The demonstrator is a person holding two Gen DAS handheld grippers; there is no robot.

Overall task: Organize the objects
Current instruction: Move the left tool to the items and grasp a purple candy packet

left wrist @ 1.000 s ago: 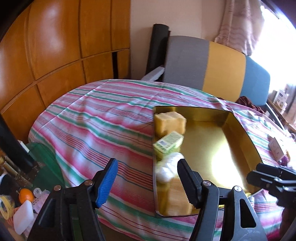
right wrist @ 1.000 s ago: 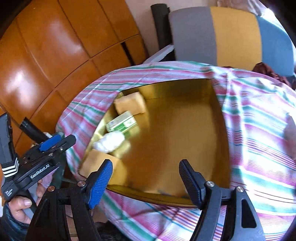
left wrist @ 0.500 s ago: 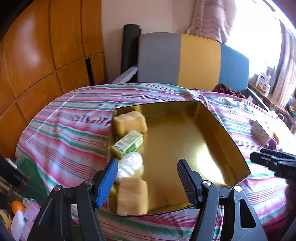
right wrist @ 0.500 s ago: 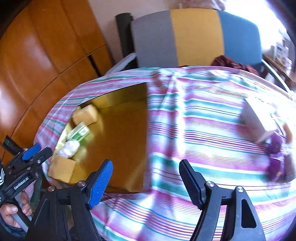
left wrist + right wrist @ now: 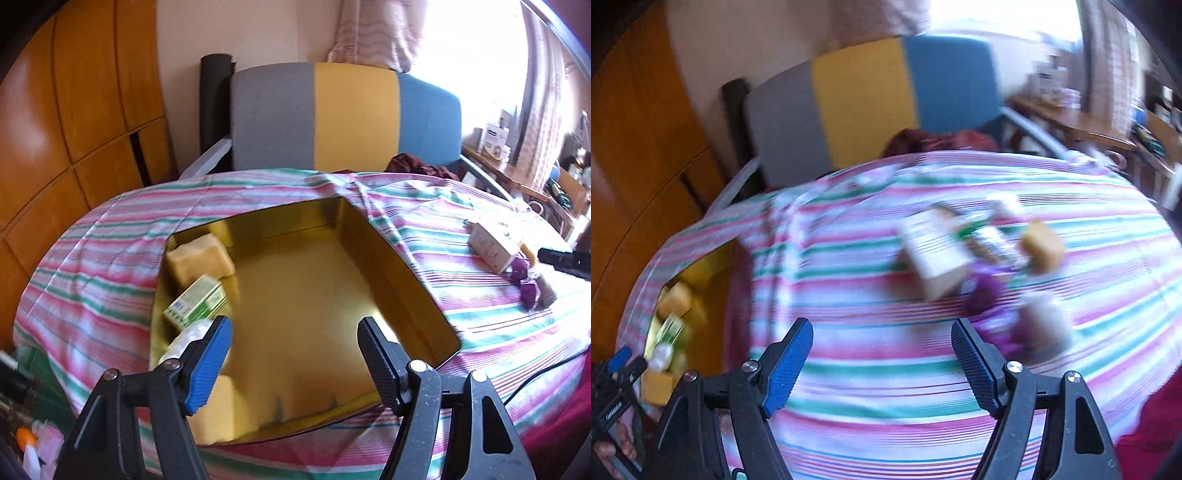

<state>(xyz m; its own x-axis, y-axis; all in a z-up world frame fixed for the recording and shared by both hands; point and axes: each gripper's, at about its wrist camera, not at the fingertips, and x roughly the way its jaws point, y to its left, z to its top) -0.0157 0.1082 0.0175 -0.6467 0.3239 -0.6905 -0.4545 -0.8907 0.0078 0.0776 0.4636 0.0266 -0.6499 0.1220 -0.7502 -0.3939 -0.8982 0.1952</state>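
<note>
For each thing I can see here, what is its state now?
Gold tray: open, partly filled along its left side.
Green box: lying in the tray.
White box: lying on the striped cloth, outside the tray.
Left gripper: open, holding nothing.
Right gripper: open, holding nothing.

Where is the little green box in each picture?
Left wrist view: the green box is left of middle, inside the gold tray, by its left wall.
Right wrist view: the same box is small and blurry at the far left edge.
Both views share the grey, yellow and blue chair.
</note>
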